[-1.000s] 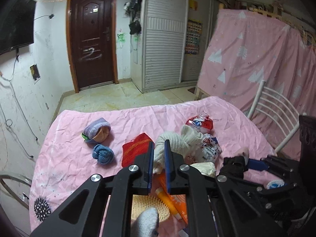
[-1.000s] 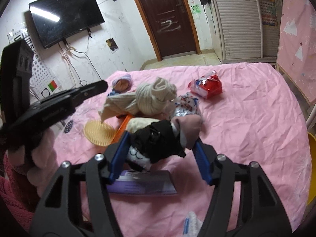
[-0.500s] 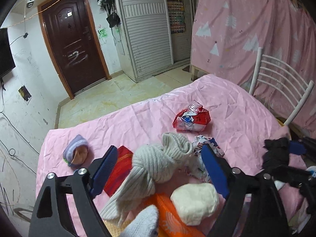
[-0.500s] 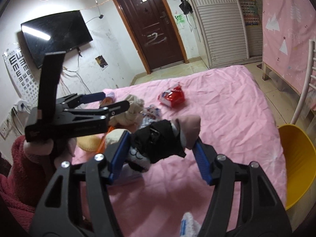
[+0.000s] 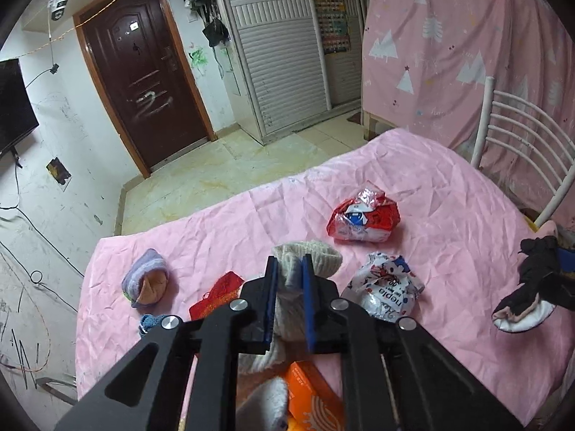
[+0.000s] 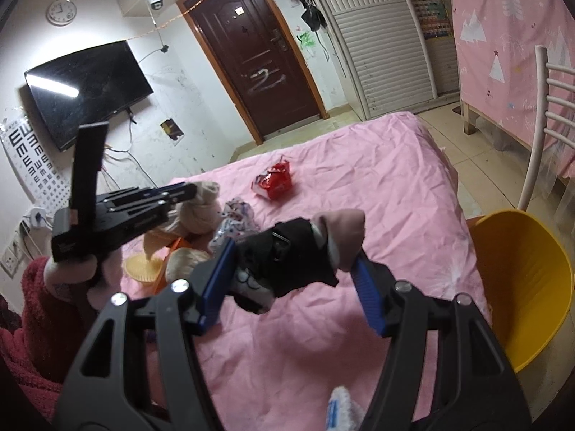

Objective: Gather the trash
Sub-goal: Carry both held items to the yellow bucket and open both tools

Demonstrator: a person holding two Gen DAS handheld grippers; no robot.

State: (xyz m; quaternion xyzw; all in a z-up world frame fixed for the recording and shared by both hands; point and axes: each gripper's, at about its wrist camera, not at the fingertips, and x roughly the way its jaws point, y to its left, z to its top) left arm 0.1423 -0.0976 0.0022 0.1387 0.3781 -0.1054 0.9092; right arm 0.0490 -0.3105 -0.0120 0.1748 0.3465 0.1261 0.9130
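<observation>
On the pink bed [image 5: 449, 194] lie a red snack wrapper [image 5: 363, 215] [image 6: 276, 183] and a white printed wrapper [image 5: 384, 287] [image 6: 237, 219]. My left gripper [image 5: 289, 262] [image 6: 190, 190] has its jaws closing tight on a cream knitted bundle [image 5: 316, 255] [image 6: 203, 212], and the blue pads press its top. My right gripper [image 6: 293, 251] is shut on a black and pink sock bundle [image 6: 287, 262] [image 5: 539, 273], held above the bed's right side. A yellow bin [image 6: 521, 287] stands beside the bed, to the right of that gripper.
A purple sock ball [image 5: 147, 280], a red cloth [image 5: 215, 294] and a small blue ball [image 5: 151, 321] lie on the left. An orange box [image 5: 312, 391] and a yellow round brush [image 6: 140, 267] sit near me. A white chair [image 5: 521, 143] stands at the bed's right.
My left gripper opened wide around the cream bundle, then closed on its top. My right gripper carried the black bundle rightward, and the yellow bin has come further into view.
</observation>
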